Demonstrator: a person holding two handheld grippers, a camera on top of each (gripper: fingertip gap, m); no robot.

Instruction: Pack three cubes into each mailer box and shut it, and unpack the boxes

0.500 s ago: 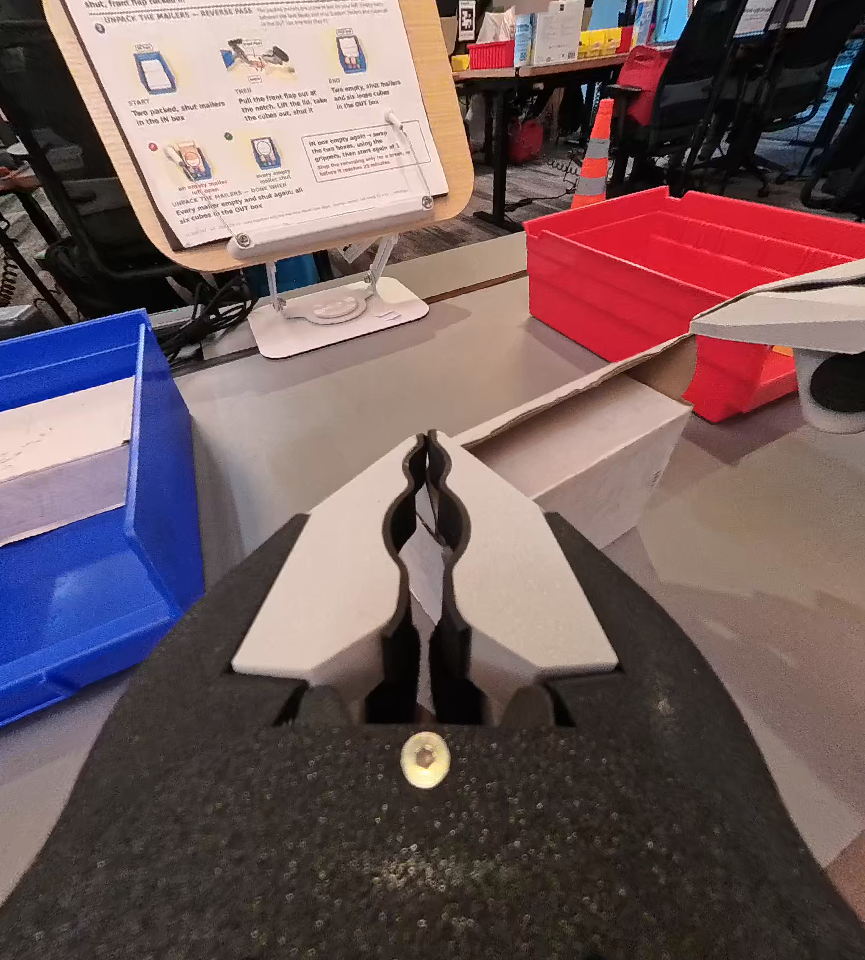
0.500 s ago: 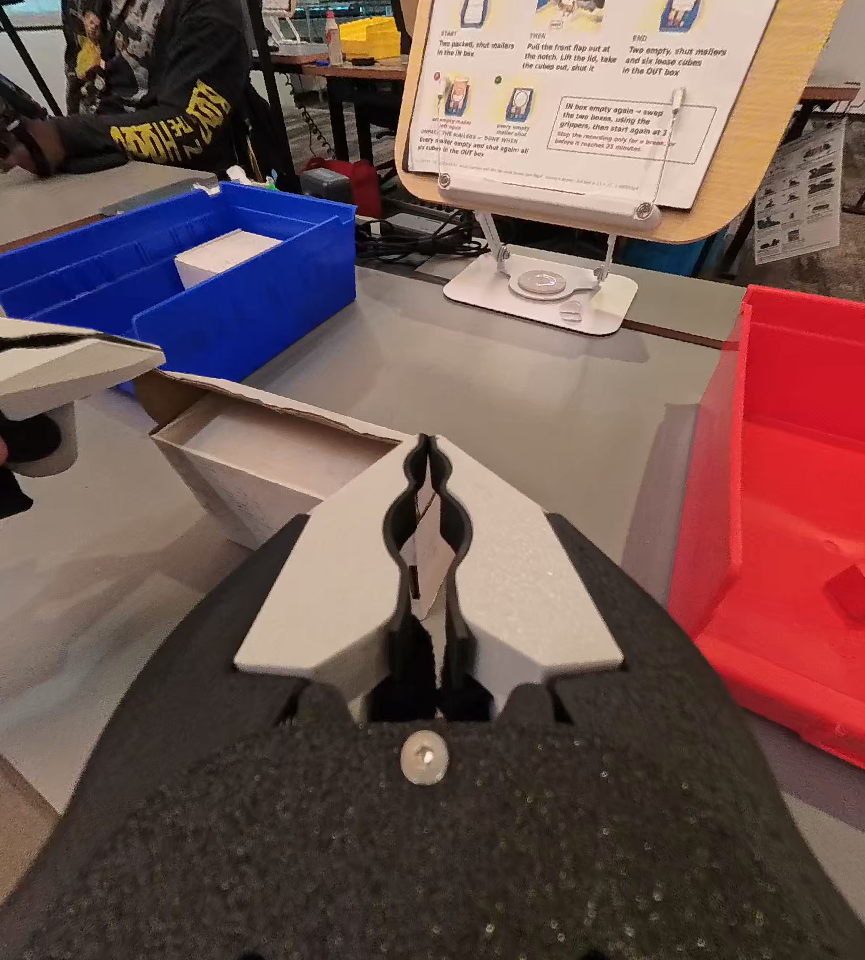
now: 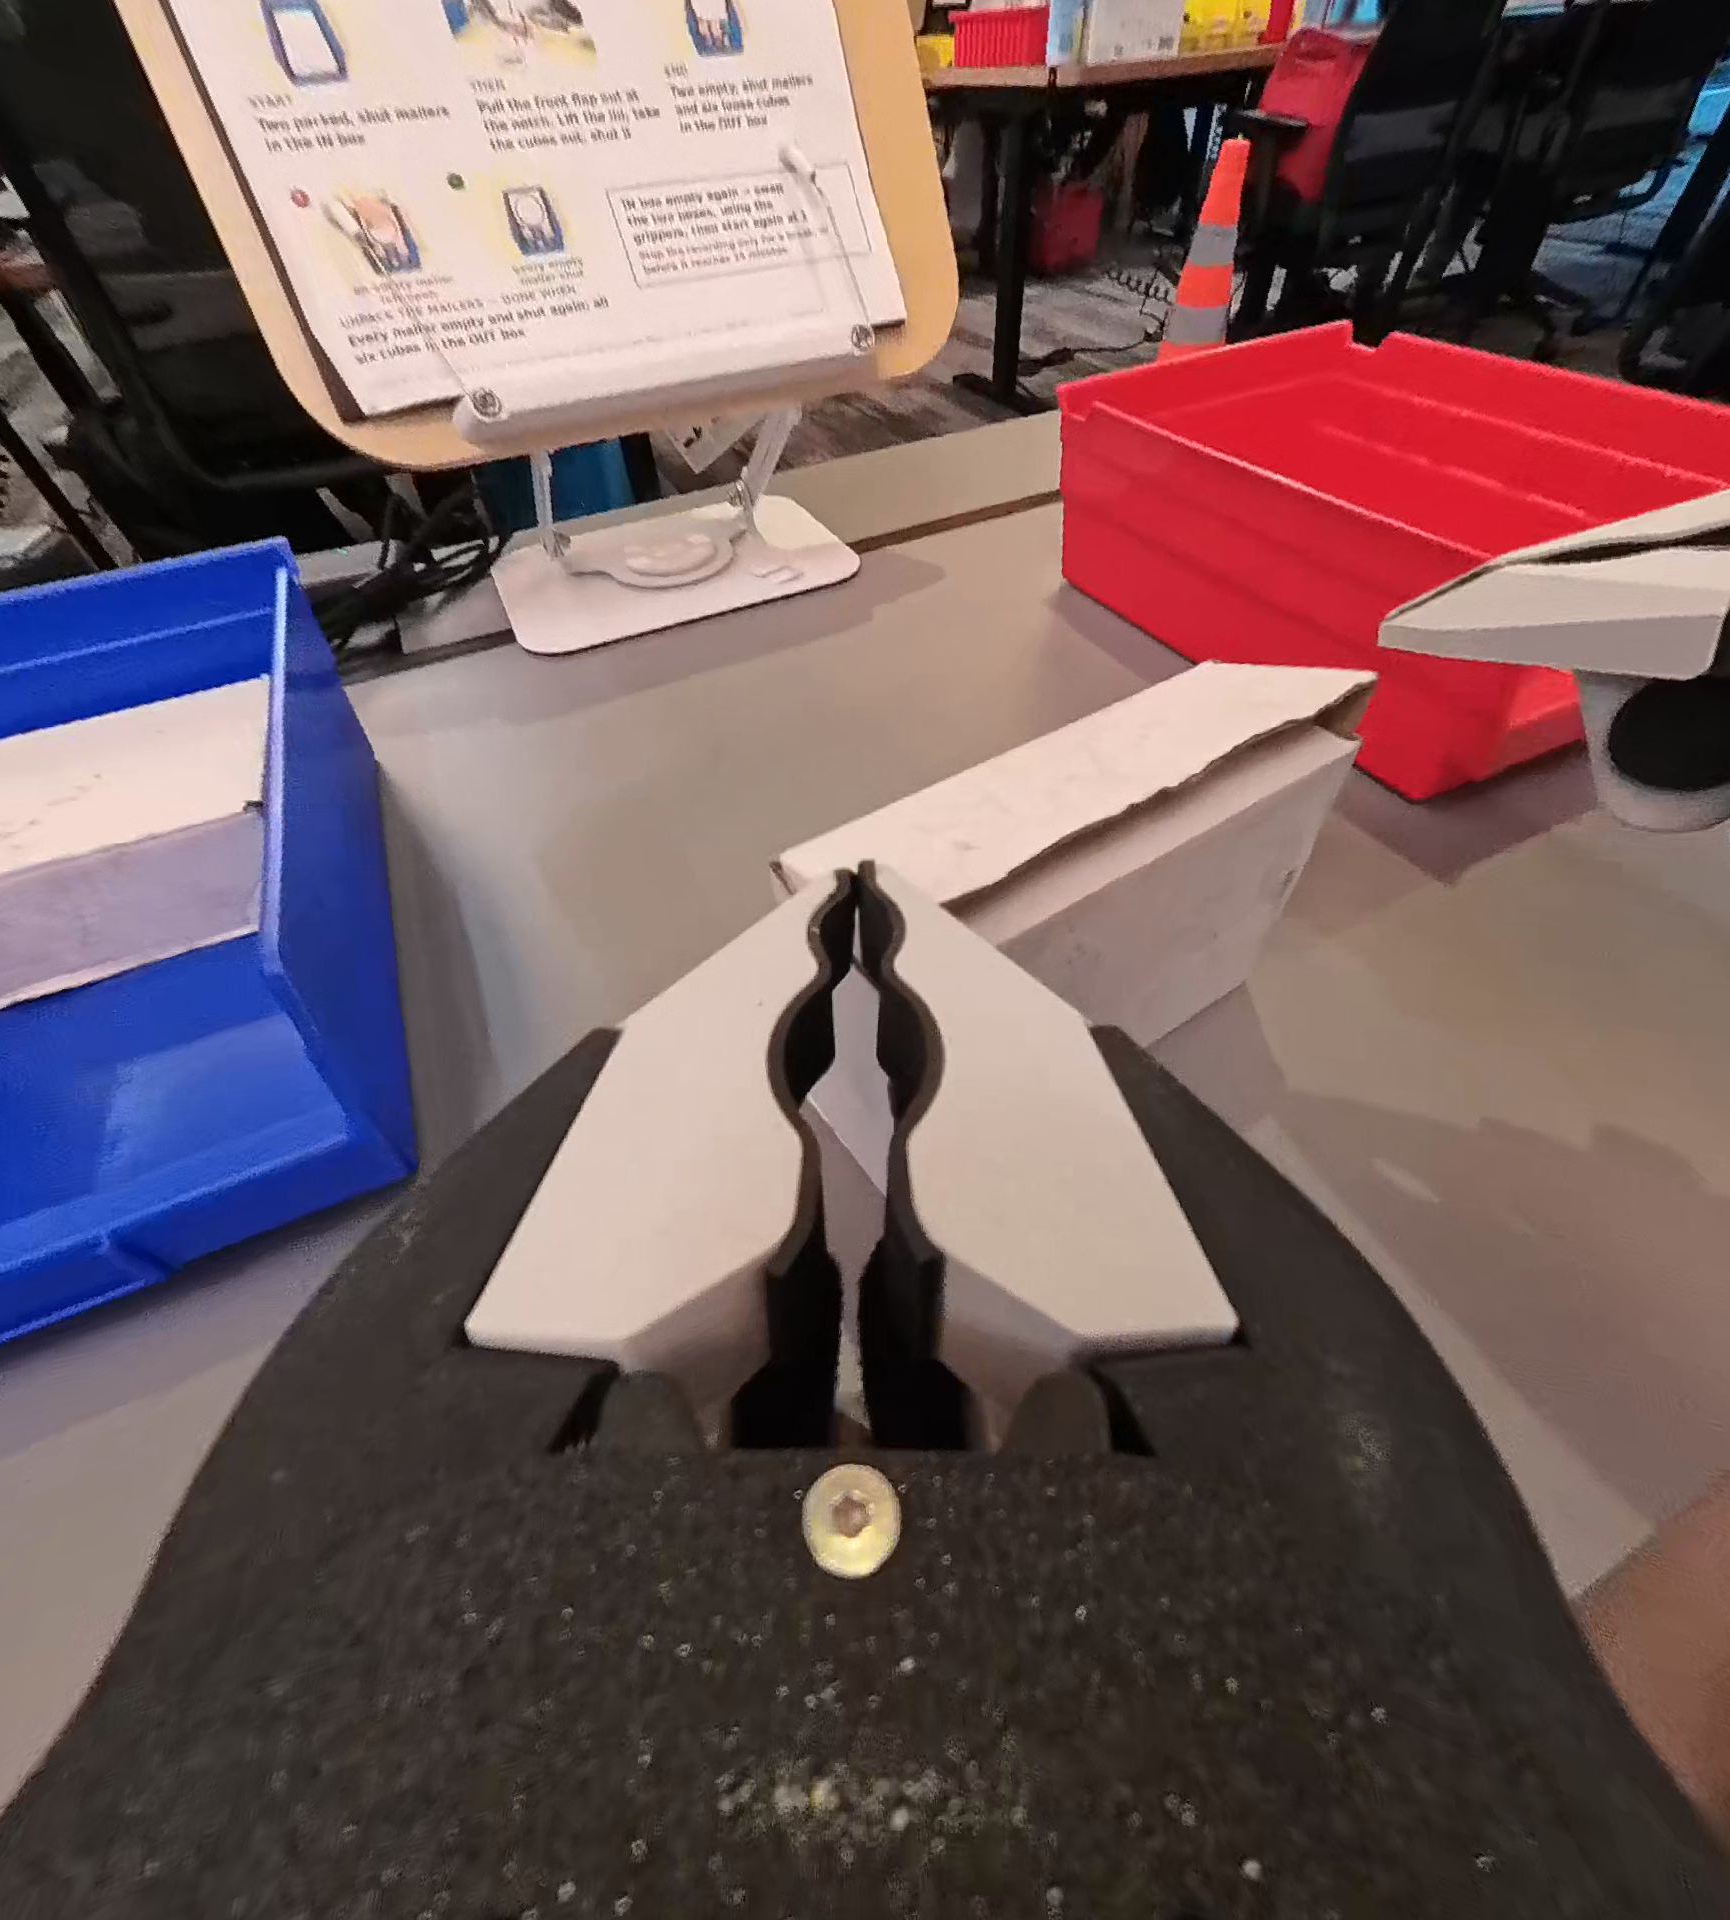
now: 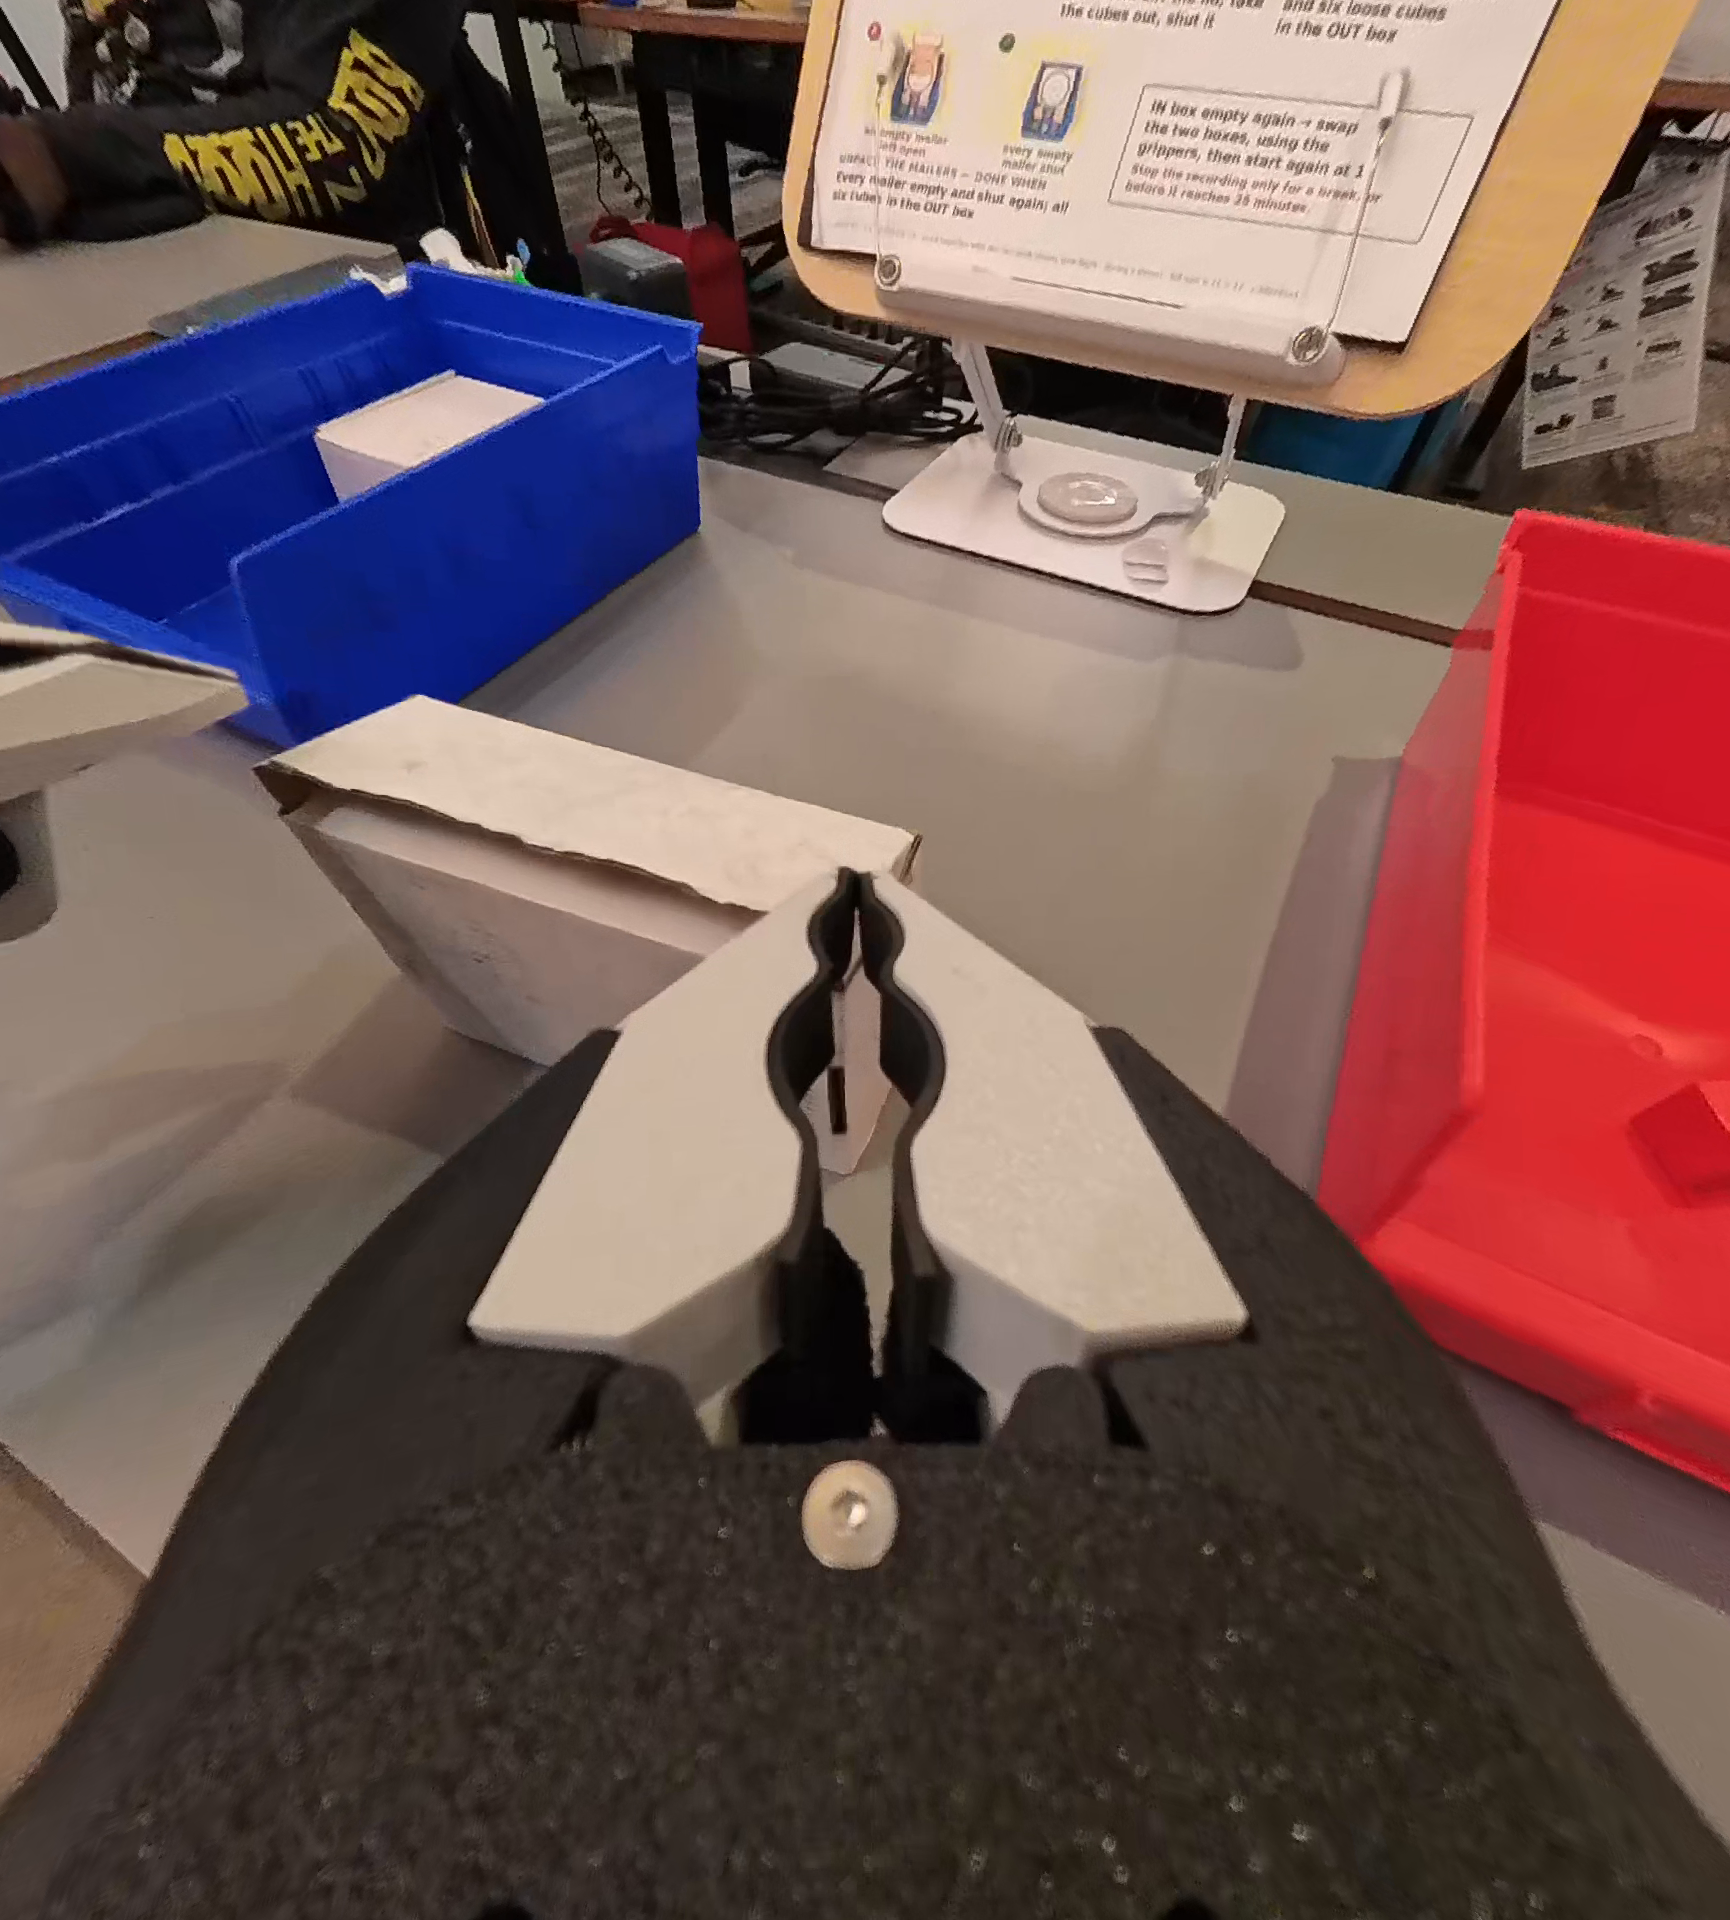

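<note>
My own fingers hide the near corners of the white mailer box (image 3: 1131,831), so whether I pinch its card there is unclear. Both my left claw (image 3: 856,894) and right claw (image 4: 856,894) are clenched, tips together, angled inward over the box on the grey table (image 4: 996,707) between blue bin (image 4: 445,561) and red bin (image 4: 1567,935).

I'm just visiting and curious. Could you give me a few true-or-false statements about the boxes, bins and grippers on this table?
1. The mailer box on the table stands wide open. False: its lid is down.
2. A white box sits in the blue bin. True.
3. The red bin is empty. False: a red cube lies inside.
4. The left gripper and right gripper are both closed. True.
5. A document stand is behind the mailer box. True.
</note>
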